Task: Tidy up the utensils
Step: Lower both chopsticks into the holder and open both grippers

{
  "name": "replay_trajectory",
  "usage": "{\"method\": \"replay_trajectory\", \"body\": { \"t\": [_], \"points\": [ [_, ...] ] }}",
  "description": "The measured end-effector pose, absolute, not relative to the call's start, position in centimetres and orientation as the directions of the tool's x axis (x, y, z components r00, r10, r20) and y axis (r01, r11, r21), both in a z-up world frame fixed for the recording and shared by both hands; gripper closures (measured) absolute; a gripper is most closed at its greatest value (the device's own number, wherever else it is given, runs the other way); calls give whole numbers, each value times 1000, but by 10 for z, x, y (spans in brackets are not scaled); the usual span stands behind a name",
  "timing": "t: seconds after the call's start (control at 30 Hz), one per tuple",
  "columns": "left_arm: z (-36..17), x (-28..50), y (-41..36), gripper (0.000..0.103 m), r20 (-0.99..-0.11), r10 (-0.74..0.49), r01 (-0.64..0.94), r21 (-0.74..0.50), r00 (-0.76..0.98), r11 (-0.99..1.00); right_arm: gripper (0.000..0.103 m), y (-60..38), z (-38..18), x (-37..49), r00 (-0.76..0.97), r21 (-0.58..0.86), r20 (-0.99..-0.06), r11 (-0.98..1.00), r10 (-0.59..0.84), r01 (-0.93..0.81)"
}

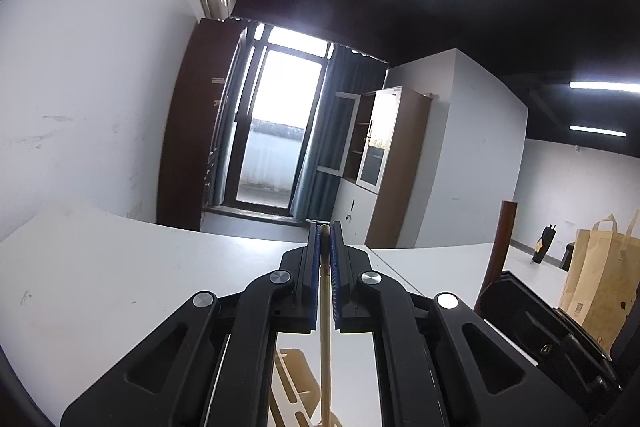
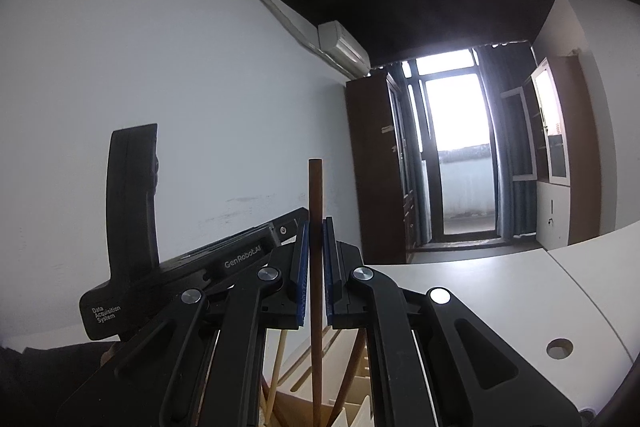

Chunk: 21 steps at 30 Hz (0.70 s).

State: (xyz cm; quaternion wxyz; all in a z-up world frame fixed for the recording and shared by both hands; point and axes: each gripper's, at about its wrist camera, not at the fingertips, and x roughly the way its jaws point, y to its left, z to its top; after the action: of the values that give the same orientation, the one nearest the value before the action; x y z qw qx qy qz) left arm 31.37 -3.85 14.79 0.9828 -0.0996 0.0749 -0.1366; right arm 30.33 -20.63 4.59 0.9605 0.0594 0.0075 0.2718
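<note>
My left gripper (image 1: 325, 233) is shut on a pale wooden stick (image 1: 325, 347) that stands upright between the blue pads. Under it lies a light wooden utensil holder (image 1: 294, 383) with slots. My right gripper (image 2: 316, 225) is shut on a dark brown stick (image 2: 315, 187), also upright, whose top rises above the fingertips. Its lower end reaches down into the wooden holder (image 2: 352, 409), where a pale stick (image 2: 277, 363) and another brown stick (image 2: 354, 363) lean. The left view shows the dark stick (image 1: 503, 239) at the right.
Both grippers hover over a white table (image 1: 120, 267) with a round cable hole (image 2: 559, 348). A brown paper bag (image 1: 600, 287) stands at the right. The left tool's black body (image 2: 180, 267) sits close beside the right gripper. A white wall, cabinets and a balcony door lie beyond.
</note>
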Motion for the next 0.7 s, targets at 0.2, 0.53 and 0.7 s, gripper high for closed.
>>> {"method": "replay_trajectory", "body": {
  "t": [0.2, 0.53, 0.7],
  "points": [
    [137, 317, -38, 99, -181, -273, 232, -220, 945, 948, 95, -208, 31, 308, 853, 135, -40, 849, 520, -511],
    [124, 319, -28, 98, -255, -285, 217, -266, 924, 939, 95, -208, 24, 311, 857, 142, -127, 865, 499, -482],
    [123, 313, -27, 97, -276, -291, 219, -266, 916, 939, 95, -208, 24, 310, 851, 143, -172, 867, 497, -478]
  ]
}}
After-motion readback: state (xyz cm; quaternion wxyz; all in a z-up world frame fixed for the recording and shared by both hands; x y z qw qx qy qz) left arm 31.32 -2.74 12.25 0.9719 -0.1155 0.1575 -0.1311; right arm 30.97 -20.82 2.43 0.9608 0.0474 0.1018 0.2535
